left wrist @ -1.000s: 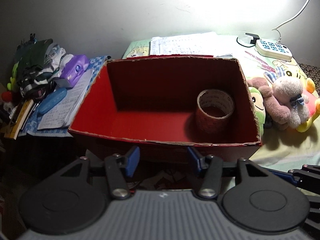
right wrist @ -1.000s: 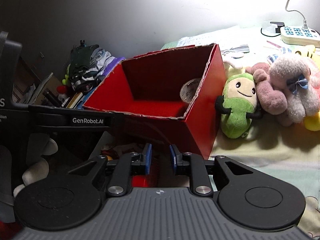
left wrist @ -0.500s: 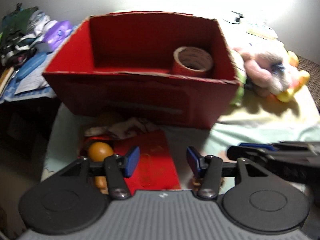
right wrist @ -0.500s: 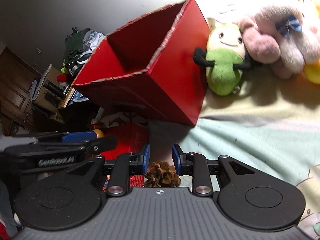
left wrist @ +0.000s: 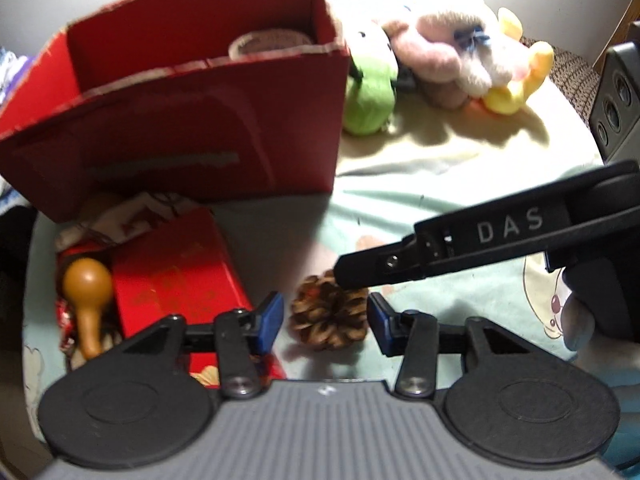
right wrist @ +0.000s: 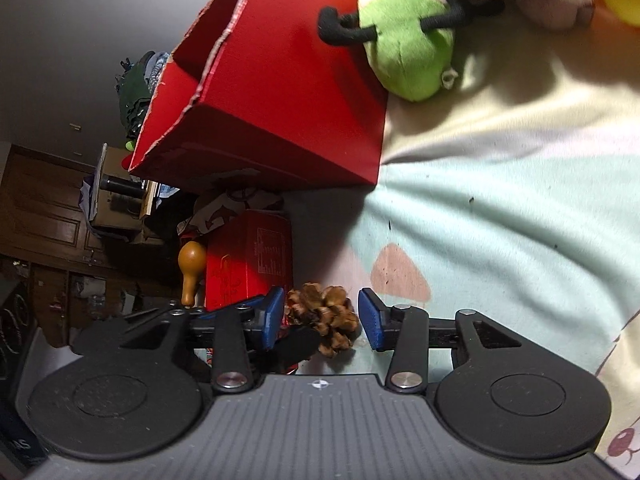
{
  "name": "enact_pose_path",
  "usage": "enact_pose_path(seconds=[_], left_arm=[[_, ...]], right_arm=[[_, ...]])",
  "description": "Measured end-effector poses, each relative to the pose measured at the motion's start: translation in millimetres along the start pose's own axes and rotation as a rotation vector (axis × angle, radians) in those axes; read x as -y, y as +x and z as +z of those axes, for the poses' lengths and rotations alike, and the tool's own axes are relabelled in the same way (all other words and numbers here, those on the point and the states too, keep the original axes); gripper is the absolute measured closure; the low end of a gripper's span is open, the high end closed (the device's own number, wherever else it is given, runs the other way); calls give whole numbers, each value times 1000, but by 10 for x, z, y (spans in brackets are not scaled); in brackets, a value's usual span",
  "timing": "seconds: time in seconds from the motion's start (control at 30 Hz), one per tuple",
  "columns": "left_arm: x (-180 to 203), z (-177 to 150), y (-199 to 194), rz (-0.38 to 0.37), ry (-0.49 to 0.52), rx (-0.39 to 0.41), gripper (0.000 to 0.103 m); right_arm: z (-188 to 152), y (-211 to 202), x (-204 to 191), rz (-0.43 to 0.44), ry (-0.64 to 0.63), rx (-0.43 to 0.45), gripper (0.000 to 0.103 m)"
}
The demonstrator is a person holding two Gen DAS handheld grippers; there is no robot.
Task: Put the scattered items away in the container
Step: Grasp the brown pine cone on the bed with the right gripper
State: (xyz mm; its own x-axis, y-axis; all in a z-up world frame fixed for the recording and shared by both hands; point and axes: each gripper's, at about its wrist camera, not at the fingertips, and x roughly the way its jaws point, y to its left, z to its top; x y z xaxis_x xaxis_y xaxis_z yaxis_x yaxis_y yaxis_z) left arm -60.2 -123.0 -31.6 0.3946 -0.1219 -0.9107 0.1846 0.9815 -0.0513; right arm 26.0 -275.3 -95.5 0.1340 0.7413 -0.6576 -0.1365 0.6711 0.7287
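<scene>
Pine cone [left wrist: 329, 318] on the bed sheet [left wrist: 460, 184], near the red box [left wrist: 180, 120]; its long axis cannot be told. Both grippers straddle it with fingers spread, left gripper [left wrist: 323, 322] and right gripper [right wrist: 322, 322], neither pressing.

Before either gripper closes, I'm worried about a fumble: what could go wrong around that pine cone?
Both open grippers frame the same pine cone. The right gripper crosses in front of the left gripper, so closing both could make them collide. The cone's uneven scales may slip from the pads. The small red box and wooden gourd lie close on the left and could get nudged.
</scene>
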Motion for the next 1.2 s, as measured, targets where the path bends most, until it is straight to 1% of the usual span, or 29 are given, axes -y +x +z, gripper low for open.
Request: enact_pose_path(seconds=[0.07, 0.17, 0.27, 0.37, 0.5, 0.6, 0.67, 0.7, 0.83, 0.97, 1.0, 1.07, 1.13, 1.2], left_arm=[[13, -3, 73, -6, 4, -18, 58], [49, -18, 91, -6, 31, -1, 58], [-4, -15, 98, -24, 24, -1, 59], [-65, -32, 82, -47, 7, -1, 59], [-125, -50, 77, -52, -7, -24, 58], [-127, -42, 91, -64, -5, -21, 57], [-94, -27, 116, -62, 9, -22, 54], [-84, -25, 125, -64, 12, -21, 53], [-106, -16, 133, -103, 5, -34, 55], [-13, 22, 103, -155, 43, -30, 56], [27, 41, 85, -178, 62, -24, 63], [108, 91, 23, -198, 106, -7, 63], [174, 160, -20, -199, 146, 14, 63], [198, 242, -60, -210, 165, 32, 63]], right_arm=[[-2, 18, 43, 9, 23, -14, 58], [6, 37, 98, 25, 54, -35, 58], [0, 62, 125, 37, 73, -48, 57], [-1, 40, 121, 38, 62, -42, 57], [-10, 20, 150, 46, 85, -26, 57], [-32, 44, 175, 39, 101, -32, 55], [-41, 60, 187, 47, 117, -30, 52], [-40, 53, 192, 48, 119, -27, 52], [-42, -5, 195, 21, 109, -24, 56], [-56, -171, 233, -16, 123, 8, 56], [-57, -226, 245, -9, 131, 15, 56], [-55, -359, 222, -24, 133, 48, 57], [-36, -474, 182, -36, 123, 80, 57], [-12, -556, 101, -57, 104, 113, 57]])
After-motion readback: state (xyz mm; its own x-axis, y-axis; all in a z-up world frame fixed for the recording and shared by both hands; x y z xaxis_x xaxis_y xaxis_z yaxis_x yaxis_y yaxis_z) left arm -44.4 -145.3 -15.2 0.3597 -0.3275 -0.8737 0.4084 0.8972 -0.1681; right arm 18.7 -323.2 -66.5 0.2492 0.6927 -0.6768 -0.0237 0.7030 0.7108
